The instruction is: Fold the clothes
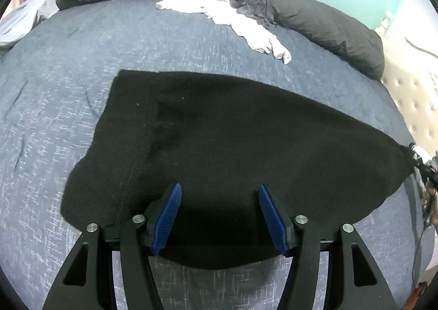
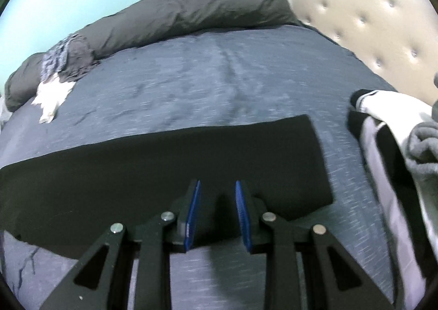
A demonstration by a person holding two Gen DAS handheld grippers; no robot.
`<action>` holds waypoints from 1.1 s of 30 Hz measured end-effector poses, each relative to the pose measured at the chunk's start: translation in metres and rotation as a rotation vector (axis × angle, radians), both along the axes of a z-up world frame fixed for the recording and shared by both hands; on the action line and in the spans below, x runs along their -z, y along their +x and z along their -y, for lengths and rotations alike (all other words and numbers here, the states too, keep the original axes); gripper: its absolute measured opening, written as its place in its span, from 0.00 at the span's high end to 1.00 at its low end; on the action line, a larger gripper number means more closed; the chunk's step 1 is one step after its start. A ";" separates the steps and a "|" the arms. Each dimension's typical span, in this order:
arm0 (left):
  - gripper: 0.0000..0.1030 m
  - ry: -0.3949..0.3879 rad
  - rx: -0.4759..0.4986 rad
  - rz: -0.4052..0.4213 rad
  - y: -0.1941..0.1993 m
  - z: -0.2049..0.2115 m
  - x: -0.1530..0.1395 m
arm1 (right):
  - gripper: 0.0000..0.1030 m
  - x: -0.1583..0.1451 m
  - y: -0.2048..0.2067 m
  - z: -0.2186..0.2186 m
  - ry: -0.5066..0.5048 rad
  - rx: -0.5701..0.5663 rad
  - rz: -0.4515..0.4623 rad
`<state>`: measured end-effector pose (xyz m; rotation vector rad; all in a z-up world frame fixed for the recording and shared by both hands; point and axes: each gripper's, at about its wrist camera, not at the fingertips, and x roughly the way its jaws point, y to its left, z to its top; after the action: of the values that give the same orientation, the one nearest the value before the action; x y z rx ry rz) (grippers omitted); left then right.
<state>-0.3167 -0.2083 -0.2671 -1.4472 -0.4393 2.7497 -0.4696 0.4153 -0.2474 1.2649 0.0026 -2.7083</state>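
Because the black garment (image 1: 219, 145) lies flat on the bed (image 1: 68, 63) with its long axis running left to right across both views, each pair of tongs meets one end of it. The left tongs (image 1: 220, 214) stand open over its near edge in the lower middle of the frame, nothing between the pads. The right tongs (image 2: 217, 211), narrowly parted and empty, sit above the near edge, close to the garment's right end at centre right; I judge them nearer a corner.

Left claw (image 1: 219, 189) — black linkage arms, silver screws, ribbed blue pads; right claw (image 2: 217, 185) — identical
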 end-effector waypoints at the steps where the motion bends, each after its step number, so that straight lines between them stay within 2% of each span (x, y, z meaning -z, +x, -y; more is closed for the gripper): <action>1: 0.39 -0.002 -0.002 -0.002 0.001 0.001 -0.002 | 0.75 -0.001 -0.001 0.004 -0.005 -0.006 0.002; 10: 0.38 -0.017 -0.032 -0.014 0.013 0.026 -0.016 | 0.74 -0.008 0.009 0.036 -0.026 -0.046 0.016; 16: 0.38 -0.015 -0.065 -0.024 0.010 0.060 -0.022 | 0.74 -0.012 0.015 0.063 -0.022 -0.108 0.024; 24: 0.39 0.002 -0.033 -0.045 -0.035 0.089 -0.029 | 0.74 -0.005 0.019 0.096 -0.049 -0.153 0.040; 27: 0.39 0.041 -0.016 -0.042 -0.053 0.096 -0.027 | 0.74 0.000 0.020 0.106 -0.056 -0.168 0.047; 33: 0.40 0.064 -0.006 -0.026 -0.082 0.106 -0.015 | 0.74 0.009 0.021 0.117 -0.070 -0.190 0.052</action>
<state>-0.3992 -0.3146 -0.2526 -1.3973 -0.5274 2.7285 -0.4487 0.2980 -0.2560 1.2466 0.0210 -2.4930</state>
